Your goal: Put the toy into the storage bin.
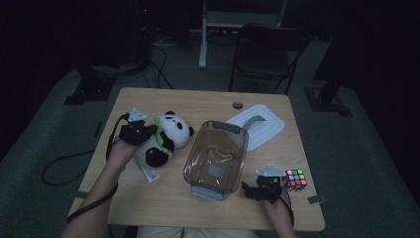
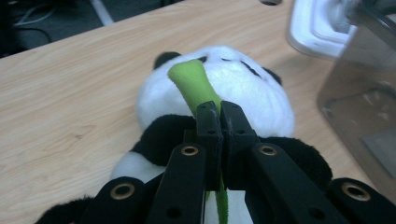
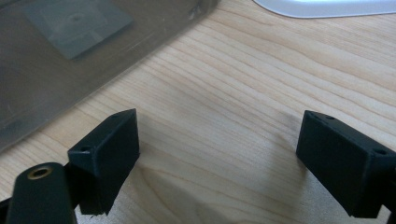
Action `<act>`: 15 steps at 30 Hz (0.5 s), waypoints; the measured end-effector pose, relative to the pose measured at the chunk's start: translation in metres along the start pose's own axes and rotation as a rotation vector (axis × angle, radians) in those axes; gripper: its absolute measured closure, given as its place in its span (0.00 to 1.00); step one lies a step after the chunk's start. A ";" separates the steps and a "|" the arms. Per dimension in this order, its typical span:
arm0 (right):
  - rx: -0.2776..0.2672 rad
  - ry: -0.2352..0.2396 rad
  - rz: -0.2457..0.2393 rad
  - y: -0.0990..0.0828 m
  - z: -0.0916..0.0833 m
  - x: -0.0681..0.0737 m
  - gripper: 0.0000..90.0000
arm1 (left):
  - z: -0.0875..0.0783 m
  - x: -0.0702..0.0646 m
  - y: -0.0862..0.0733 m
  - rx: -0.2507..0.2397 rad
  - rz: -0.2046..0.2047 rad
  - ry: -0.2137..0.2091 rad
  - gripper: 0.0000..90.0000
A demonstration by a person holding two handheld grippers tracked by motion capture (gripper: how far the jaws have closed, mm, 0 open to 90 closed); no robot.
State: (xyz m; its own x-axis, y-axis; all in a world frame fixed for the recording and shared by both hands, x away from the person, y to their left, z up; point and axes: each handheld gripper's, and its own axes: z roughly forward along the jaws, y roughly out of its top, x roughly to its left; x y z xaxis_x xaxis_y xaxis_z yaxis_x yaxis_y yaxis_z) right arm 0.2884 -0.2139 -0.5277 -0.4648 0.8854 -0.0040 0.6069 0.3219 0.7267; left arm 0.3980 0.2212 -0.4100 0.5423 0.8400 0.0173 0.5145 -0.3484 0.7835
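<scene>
Lying head toward the table's far edge, the panda [image 1: 164,140] has its green leaf [image 2: 196,88] pinched by the left hand-held gripper [image 2: 219,114].

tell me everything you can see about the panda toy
The panda toy is a soft plush, white with black ears, eye patches and limbs. A green fabric stalk lies up its front. It lies on the wooden table, head toward the clear plastic box, a white tag by its lower end. The left gripper has its fingers shut on the green stalk, resting against the toy's body.
</scene>
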 end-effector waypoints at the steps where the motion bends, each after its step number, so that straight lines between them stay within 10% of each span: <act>1: 0.002 0.002 0.004 0.000 0.000 0.000 0.14 | 0.001 0.000 0.000 -0.001 0.003 0.012 0.98; 5: 0.002 0.008 0.005 0.000 0.000 -0.001 0.14 | 0.004 0.006 0.001 -0.016 -0.043 0.007 0.93; 10: 0.002 0.008 0.005 -0.001 0.000 -0.001 0.15 | 0.011 0.009 0.003 0.014 -0.085 0.019 0.39; 15: 0.002 0.008 0.005 0.000 0.000 -0.001 0.15 | 0.021 0.005 0.002 0.035 -0.072 0.024 0.37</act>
State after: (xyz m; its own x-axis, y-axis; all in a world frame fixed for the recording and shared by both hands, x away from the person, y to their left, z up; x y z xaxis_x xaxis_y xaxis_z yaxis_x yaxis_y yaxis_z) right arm 0.2884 -0.2148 -0.5278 -0.4670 0.8842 0.0053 0.6105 0.3181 0.7253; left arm 0.4155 0.2155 -0.4208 0.4871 0.8730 -0.0227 0.5746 -0.3008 0.7612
